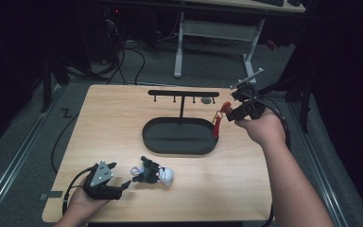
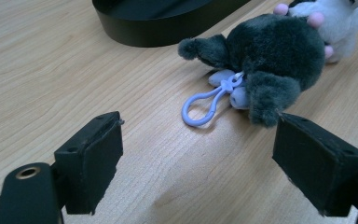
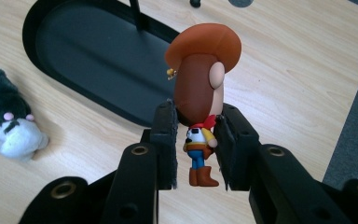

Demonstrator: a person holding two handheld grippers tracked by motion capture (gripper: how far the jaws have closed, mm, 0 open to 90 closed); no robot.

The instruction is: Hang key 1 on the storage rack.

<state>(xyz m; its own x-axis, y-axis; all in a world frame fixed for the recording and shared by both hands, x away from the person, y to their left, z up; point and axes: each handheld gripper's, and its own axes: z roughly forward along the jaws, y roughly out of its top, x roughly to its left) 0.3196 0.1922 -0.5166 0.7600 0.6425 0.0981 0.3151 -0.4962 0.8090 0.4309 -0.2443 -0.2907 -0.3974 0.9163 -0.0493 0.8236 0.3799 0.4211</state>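
Pale wood-grain worktop (image 1: 108, 123) carries a black oval tray (image 1: 179, 137) near its middle, with a black T-shaped hook stand (image 1: 183, 93) rising from the tray's far side.

Your right tongs (image 3: 196, 135) are pressed against a small cowboy figurine (image 3: 200, 93) with a wide orange hat, pinching it at the neck and chest, upright, boots hanging free between the jaws. In the high view you hold it above the tray's right end, toward the worktop's far right corner, with a red strap (image 1: 216, 125) hanging below it. It looks like hard, smooth plastic: light and stiff, likely slippery, with a big head that could make it pivot in the grip.

Your left tongs (image 2: 196, 158) are spread wide and hold nothing, low over the worktop near its near left corner. Just ahead of them lies a dark grey plush toy (image 2: 270, 56), touching a white plush part (image 2: 340, 23) behind it, near the worktop's near edge, apart from the tray. The plush should be soft, light and squashy. Its lilac plastic loop (image 2: 203, 105) lies flat, closest to the open jaws; the firmest hold is probably the body just beside the right jaw.
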